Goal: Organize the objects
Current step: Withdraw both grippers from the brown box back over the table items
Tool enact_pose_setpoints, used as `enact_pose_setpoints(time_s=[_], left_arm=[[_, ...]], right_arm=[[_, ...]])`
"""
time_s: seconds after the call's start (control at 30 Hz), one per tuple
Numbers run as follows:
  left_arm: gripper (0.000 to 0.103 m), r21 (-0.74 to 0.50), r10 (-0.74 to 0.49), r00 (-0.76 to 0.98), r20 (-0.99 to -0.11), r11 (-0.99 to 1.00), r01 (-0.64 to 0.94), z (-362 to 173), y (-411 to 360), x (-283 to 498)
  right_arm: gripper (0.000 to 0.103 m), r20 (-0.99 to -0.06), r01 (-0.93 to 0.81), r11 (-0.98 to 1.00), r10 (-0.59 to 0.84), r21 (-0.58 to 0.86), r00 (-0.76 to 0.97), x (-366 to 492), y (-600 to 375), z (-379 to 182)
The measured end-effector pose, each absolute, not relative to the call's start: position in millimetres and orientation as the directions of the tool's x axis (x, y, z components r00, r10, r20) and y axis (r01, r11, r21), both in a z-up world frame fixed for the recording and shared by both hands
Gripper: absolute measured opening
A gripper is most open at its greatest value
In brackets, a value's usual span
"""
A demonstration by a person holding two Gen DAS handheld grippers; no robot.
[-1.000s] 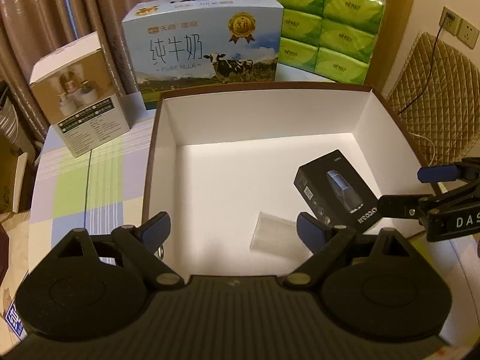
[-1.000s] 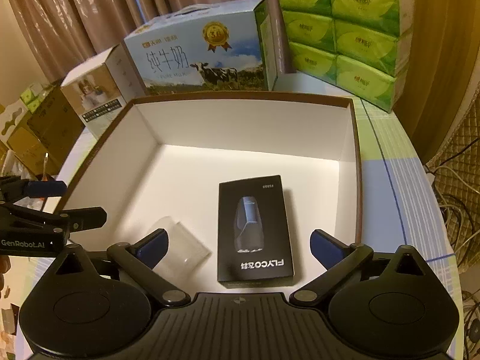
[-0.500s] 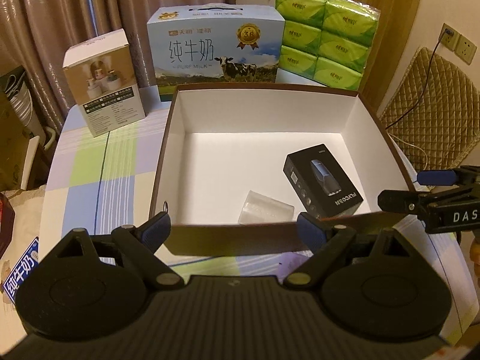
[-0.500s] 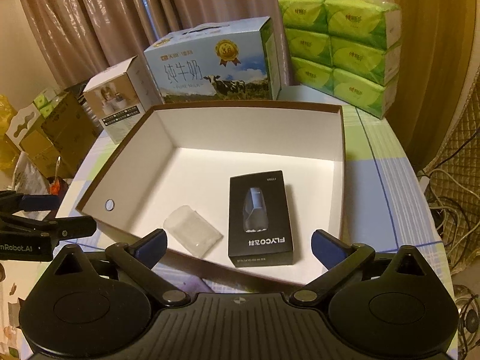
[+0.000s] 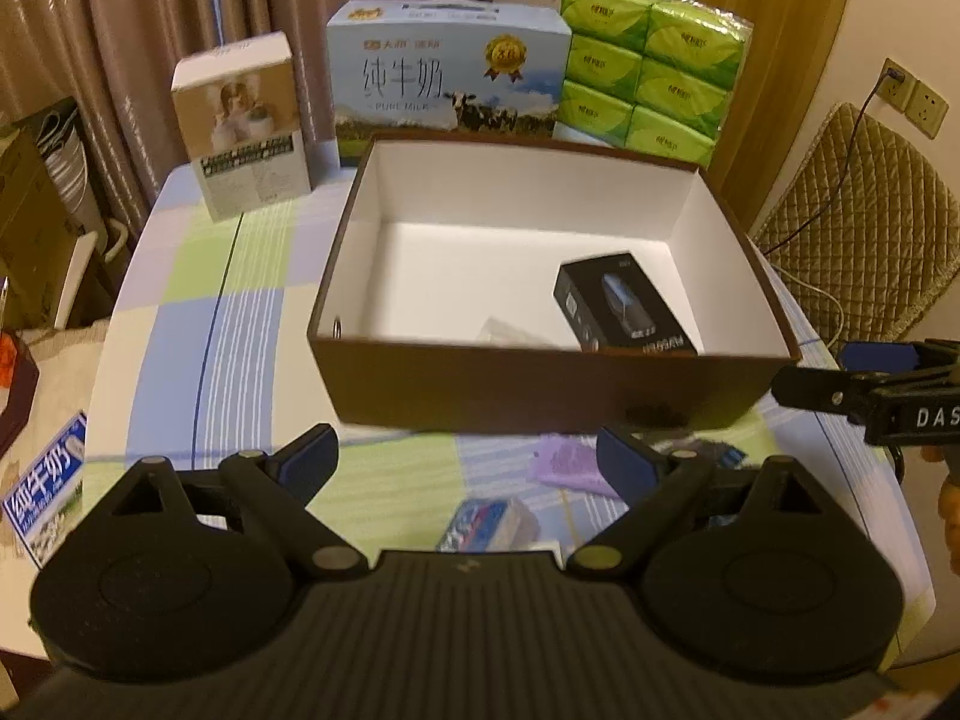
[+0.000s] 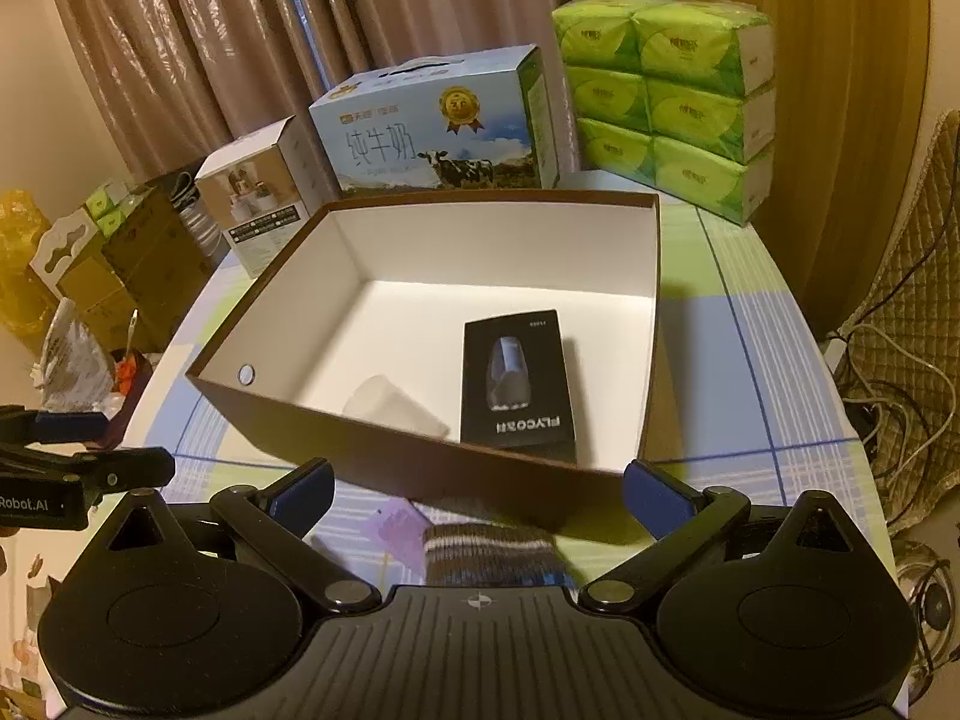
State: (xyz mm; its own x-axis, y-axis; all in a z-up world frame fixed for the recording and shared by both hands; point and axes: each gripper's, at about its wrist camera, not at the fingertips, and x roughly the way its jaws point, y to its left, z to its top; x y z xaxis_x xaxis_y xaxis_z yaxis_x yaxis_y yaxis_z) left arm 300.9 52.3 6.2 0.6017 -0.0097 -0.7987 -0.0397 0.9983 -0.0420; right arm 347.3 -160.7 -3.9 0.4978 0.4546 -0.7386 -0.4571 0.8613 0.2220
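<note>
The left gripper (image 5: 468, 459) is hovering with its jaws spread wide and nothing between them, just in front of the brown box (image 5: 540, 384); the right gripper (image 6: 477, 489) is doing the same on its own side, equally wide and empty. Both are sitting on the near side of the box, probably because the loose things waiting to be sorted are lying there on the counter (image 5: 252, 324): a striped sock (image 6: 492, 552), a purple scrap (image 5: 567, 465) and a small blue packet (image 5: 486, 525). Inside the box, a black shaver carton (image 6: 516, 384) is lying flat toward its right wall, and a clear plastic piece (image 6: 393, 405) is resting beside it, near the front wall (both apparently already stowed). Behind the box, a milk carton (image 5: 447, 75), green tissue packs (image 5: 651, 69) and a small white box (image 5: 243, 126) are standing. The box's front wall is hiding most of the clear piece in the left view, and each gripper body is cutting off the counter items, so their full shapes are hard to make out.
</note>
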Motion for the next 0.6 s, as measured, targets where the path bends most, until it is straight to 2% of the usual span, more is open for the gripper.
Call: enact_pose_setpoints(time_s=[0.6], left_arm=[[0.091,-0.066,-0.006,0.544,-0.839,0.994,-0.091,-21,42,244]], right_arm=[[0.1,-0.768,-0.474,0.851,0.455,0.226,0.451,310,-181,-18]])
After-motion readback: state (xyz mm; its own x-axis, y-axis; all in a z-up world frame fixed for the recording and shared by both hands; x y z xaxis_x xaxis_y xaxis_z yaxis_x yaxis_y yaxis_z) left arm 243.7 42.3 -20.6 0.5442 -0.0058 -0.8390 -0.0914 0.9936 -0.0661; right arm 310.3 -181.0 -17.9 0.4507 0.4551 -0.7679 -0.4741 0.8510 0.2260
